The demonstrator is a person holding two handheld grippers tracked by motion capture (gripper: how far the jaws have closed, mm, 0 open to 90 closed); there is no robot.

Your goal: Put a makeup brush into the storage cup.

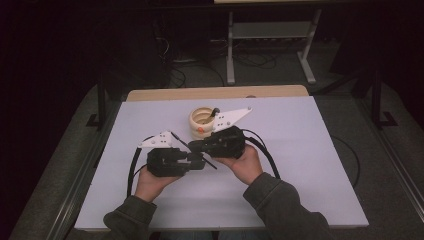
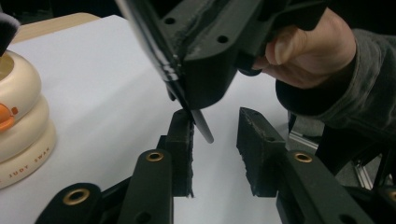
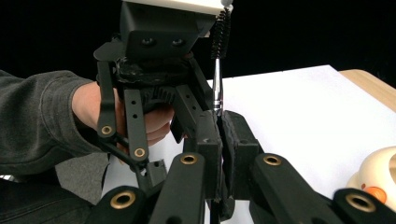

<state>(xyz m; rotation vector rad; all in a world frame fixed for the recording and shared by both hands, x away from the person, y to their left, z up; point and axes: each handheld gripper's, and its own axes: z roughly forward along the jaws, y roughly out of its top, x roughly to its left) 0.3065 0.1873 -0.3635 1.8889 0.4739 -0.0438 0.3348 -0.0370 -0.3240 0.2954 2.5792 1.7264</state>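
Brush [image 3: 217, 70]: a thin rod with a metal handle and black bristles near its far end. It stands clamped between the pads of the right gripper [image 3: 220, 126], whose jaws are pressed fully together on the metal shaft; the bristled end rises beyond the jaw tips, in front of the left gripper [image 3: 154, 60] facing it.

In the left gripper view the brush's lower tip [image 2: 203, 126] pokes out under the right gripper's body [image 2: 210, 51] and sits in the gap of the left gripper [image 2: 215, 128], close against the pad on the picture's left side. Whether it touches that pad I cannot tell. The other pad stands clear of it. So the left jaws are partly open, nothing gripped, with the handle end between them.

From the high view, the two grippers meet tip to tip at mid-table [image 1: 300, 190], the left gripper [image 1: 192, 159] just beside the right gripper [image 1: 197, 147], each in one hand. The brush crosses there as a thin dark line [image 1: 182, 142].

A cream ringed cup [image 1: 202, 121] stands just beyond the right gripper, touching or nearly so; a dark, curved thing sticks out of its mouth. It has an orange mark on its side [image 2: 5, 116].
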